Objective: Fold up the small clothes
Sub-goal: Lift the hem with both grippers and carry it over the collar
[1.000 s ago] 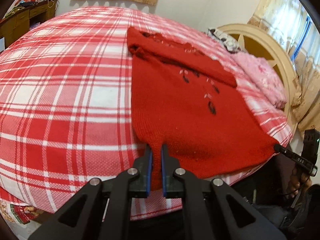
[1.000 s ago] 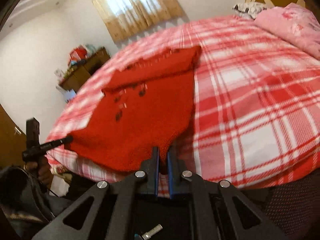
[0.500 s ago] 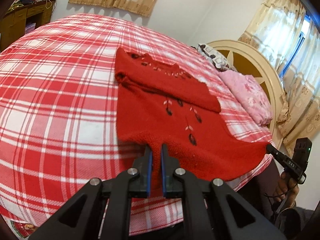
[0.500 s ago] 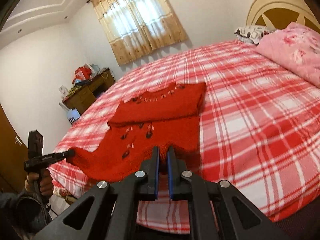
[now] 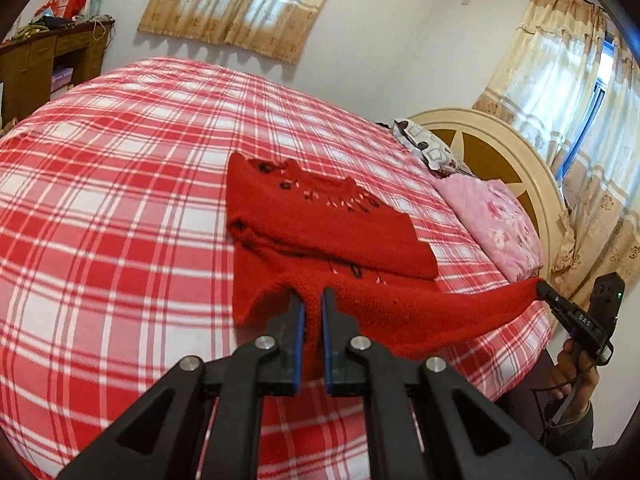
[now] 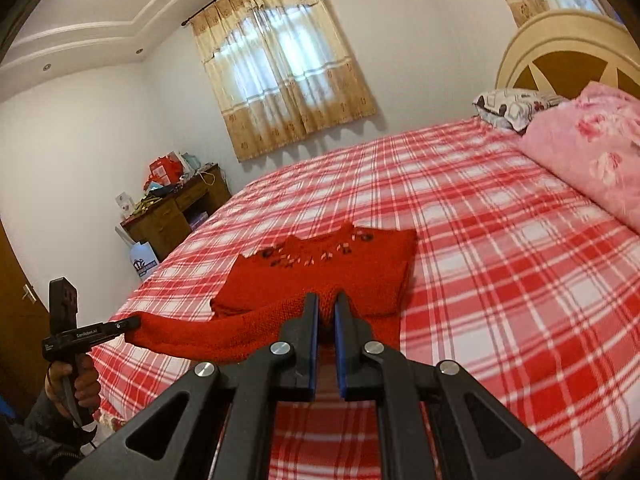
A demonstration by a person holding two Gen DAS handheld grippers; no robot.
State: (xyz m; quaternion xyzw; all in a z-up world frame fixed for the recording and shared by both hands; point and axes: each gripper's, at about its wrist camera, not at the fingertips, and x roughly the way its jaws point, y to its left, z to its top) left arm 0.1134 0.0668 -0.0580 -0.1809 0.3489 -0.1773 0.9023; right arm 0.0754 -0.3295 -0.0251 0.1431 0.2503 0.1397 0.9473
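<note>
My left gripper (image 5: 311, 300) and right gripper (image 6: 326, 304) each pinch a bottom corner of the red knitted sweater (image 5: 320, 220), lifting its hem above the plaid bed (image 5: 120, 200) so the lower half can fold toward the collar, which rests flat.

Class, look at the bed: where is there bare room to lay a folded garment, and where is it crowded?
Bare plaid bedspread lies between the red sweater and the pink pillow, and toward the window. The near edge is crowded.
</note>
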